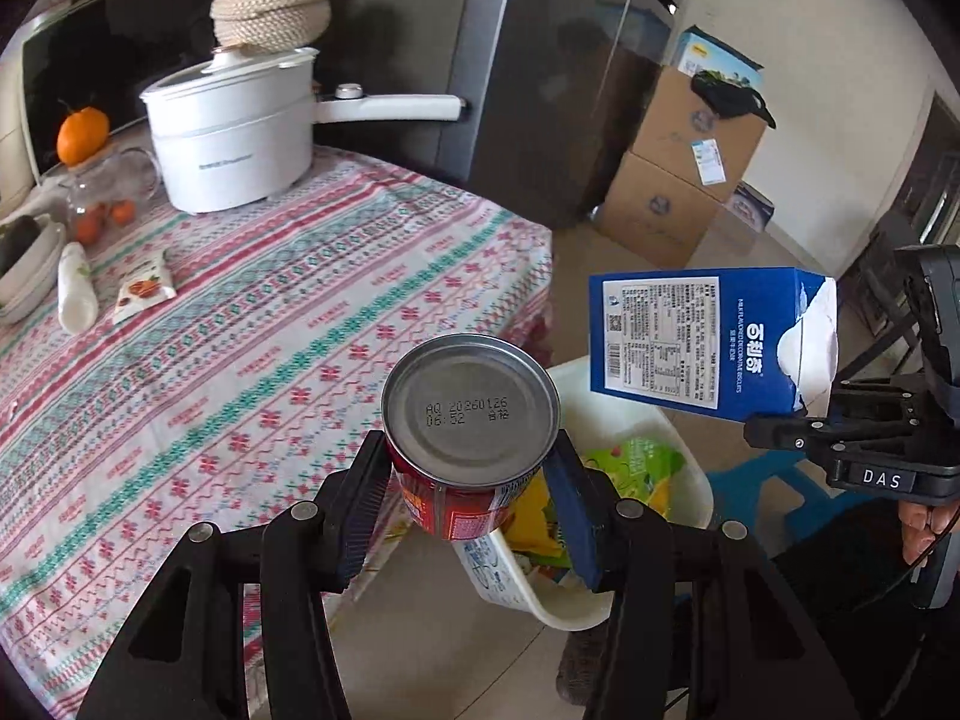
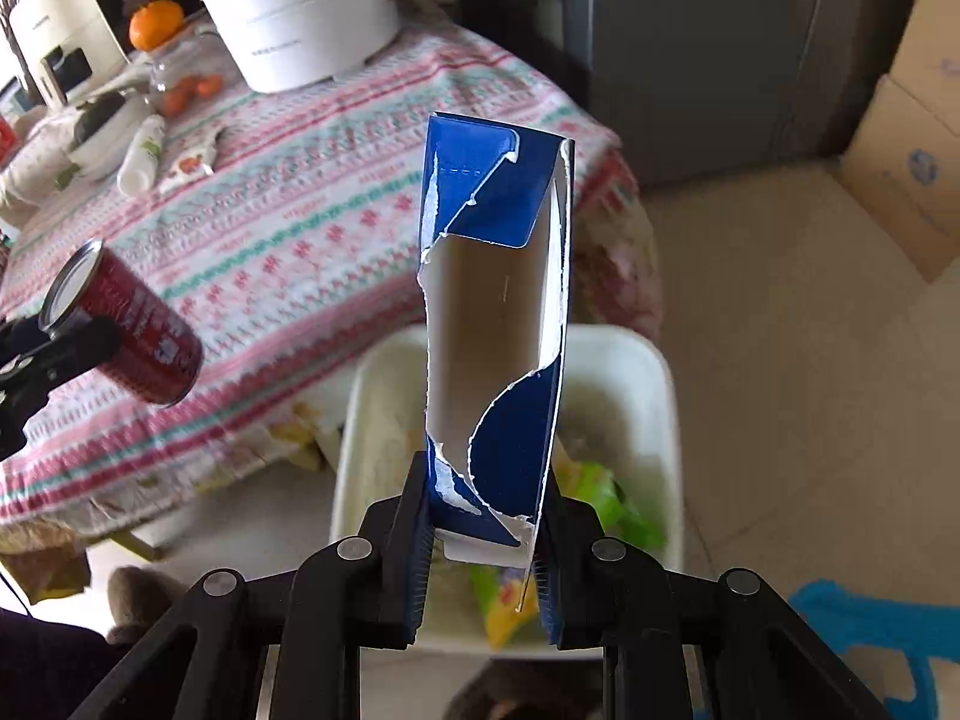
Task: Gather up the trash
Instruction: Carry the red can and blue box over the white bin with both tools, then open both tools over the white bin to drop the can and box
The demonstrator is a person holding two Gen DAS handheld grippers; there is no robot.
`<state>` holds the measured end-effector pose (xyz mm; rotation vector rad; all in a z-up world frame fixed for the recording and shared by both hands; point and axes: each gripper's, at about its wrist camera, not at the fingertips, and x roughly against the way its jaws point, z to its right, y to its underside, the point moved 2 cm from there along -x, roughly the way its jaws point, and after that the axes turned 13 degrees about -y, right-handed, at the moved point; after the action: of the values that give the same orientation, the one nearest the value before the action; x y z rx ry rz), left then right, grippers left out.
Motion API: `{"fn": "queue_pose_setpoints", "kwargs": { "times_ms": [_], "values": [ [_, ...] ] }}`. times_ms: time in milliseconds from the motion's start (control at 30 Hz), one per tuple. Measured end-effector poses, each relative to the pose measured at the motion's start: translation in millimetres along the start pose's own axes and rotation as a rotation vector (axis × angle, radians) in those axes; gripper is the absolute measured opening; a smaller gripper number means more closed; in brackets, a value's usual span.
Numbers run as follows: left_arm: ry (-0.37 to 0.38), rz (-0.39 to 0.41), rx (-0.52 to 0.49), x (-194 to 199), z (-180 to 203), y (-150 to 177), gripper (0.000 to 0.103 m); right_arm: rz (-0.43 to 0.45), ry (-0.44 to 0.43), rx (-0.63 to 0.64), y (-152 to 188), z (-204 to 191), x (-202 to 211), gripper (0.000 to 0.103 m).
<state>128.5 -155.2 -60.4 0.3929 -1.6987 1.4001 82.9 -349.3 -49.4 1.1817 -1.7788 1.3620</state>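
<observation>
Left gripper (image 1: 471,480) clamped on a red can (image 1: 468,438), pads against its sides, silver end toward the camera, tilted, off the counter's (image 1: 240,348) edge and partly above the white bin (image 1: 690,480) on the floor. Seen from the right wrist, same can (image 2: 141,339) to the left, slanted, over the patterned cloth beside the bin (image 2: 654,372).

Right gripper (image 2: 483,546) closed narrow on a torn blue carton (image 2: 498,324), gripped at its lower end, standing up between the fingers, ripped open along one face with bare inside showing. Directly over the bin, where green and yellow wrappers (image 2: 606,504) lie. From the left wrist, carton (image 1: 708,342) lying sideways in the air, held by the right gripper (image 1: 798,420), a hand (image 1: 924,528) below it.

On the counter, well back: white pot (image 1: 234,132) with long handle, an orange (image 1: 83,135), a white bottle (image 1: 77,294) and a small packet (image 1: 144,291) lying flat. Cardboard boxes (image 1: 678,180) against the far wall.
</observation>
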Motion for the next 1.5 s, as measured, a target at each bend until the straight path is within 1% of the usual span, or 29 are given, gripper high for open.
{"fn": "queue_pose_setpoints", "kwargs": {
  "times_ms": [67, 100, 200, 267, 400, 567, 667, 733, 800, 833, 867, 967, 1200, 1367, 1500],
  "values": [
    [0.039, -0.008, -0.019, -10, 16, 6, 0.055, -0.028, 0.015, -0.015, 8, 8, 0, 0.026],
    [0.048, -0.013, -0.031, -16, 23, 8, 0.055, -0.044, 0.009, -0.034, 12, 13, -2, 0.026],
    [0.053, -0.032, -0.066, -32, 38, 14, 0.055, -0.087, -0.011, -0.078, 20, 23, -10, 0.026],
    [0.054, -0.033, -0.080, -40, 43, 17, 0.055, -0.111, -0.007, -0.090, 22, 26, -16, 0.026],
    [0.068, -0.042, -0.093, -52, 49, 21, 0.055, -0.137, -0.012, -0.123, 25, 33, -23, 0.026],
    [0.079, -0.031, -0.123, -59, 55, 23, 0.055, -0.157, -0.017, -0.150, 27, 41, -28, 0.026],
    [0.072, -0.027, -0.144, -61, 59, 24, 0.056, -0.158, -0.010, -0.165, 28, 45, -29, 0.027],
    [0.064, -0.022, -0.163, -60, 62, 24, 0.058, -0.163, -0.012, -0.178, 27, 48, -30, 0.027],
    [0.054, -0.002, -0.176, -56, 63, 23, 0.068, -0.157, 0.005, -0.190, 28, 51, -28, 0.028],
    [0.050, 0.007, -0.181, -53, 63, 22, 0.069, -0.152, 0.016, -0.193, 28, 52, -27, 0.030],
    [0.048, 0.013, -0.183, -51, 62, 21, 0.071, -0.148, 0.020, -0.198, 28, 53, -26, 0.035],
    [0.038, 0.013, -0.185, -47, 58, 20, 0.071, -0.133, 0.021, -0.205, 27, 56, -23, 0.041],
    [0.004, 0.010, -0.157, -34, 36, 18, 0.071, -0.114, 0.033, -0.194, 25, 54, -20, 0.047],
    [-0.038, 0.007, -0.123, -24, 13, 15, 0.071, -0.101, 0.039, -0.175, 21, 49, -20, 0.056],
    [-0.069, -0.002, -0.107, -18, -6, 12, 0.072, -0.103, 0.034, -0.145, 16, 39, -24, 0.059]
  ]
}}
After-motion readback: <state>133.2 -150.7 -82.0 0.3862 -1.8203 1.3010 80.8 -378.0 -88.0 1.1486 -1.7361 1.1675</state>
